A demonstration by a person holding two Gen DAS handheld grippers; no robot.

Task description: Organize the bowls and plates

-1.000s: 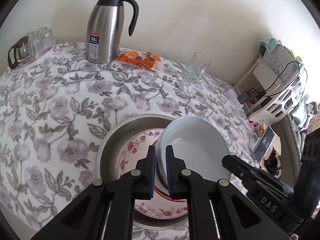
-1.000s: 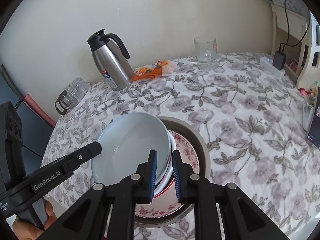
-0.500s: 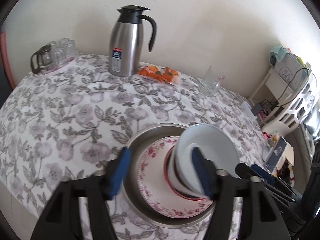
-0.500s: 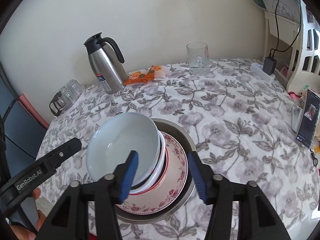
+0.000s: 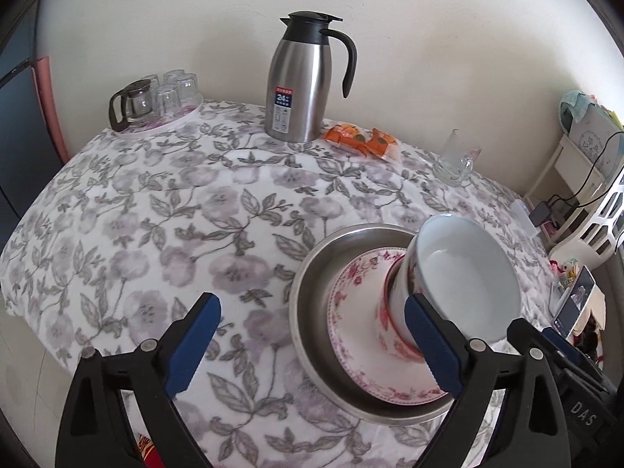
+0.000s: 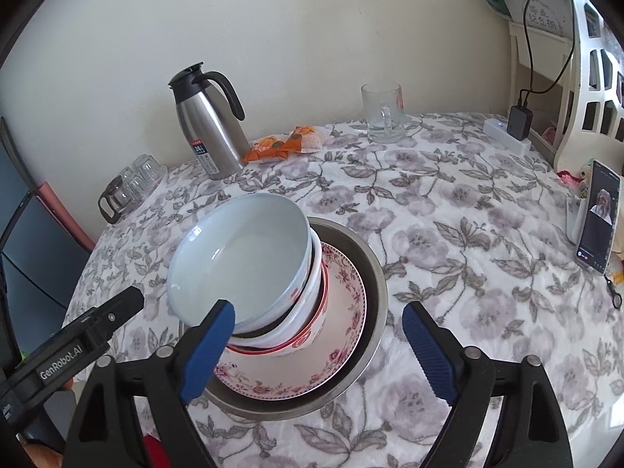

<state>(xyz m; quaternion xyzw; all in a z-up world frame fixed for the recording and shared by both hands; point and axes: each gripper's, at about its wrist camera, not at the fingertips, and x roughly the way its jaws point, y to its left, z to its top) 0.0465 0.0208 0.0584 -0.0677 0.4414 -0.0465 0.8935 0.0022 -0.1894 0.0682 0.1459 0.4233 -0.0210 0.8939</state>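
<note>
The round table wears a flowered cloth. A metal basin sits near its front edge; along the far edge stand a tray of glasses, a steel jug, orange snack packets and a glass mug.

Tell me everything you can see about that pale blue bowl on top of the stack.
The pale blue bowl looks like glazed ceramic, plain and empty inside, with a smooth round rim. It sits topmost in a nest of bowls, some red-trimmed, and leans noticeably to one side instead of lying level. The nest stands on a pink floral plate inside a metal basin on the flowered tablecloth. Nothing grips it; only the bowl beneath touches it.
</note>
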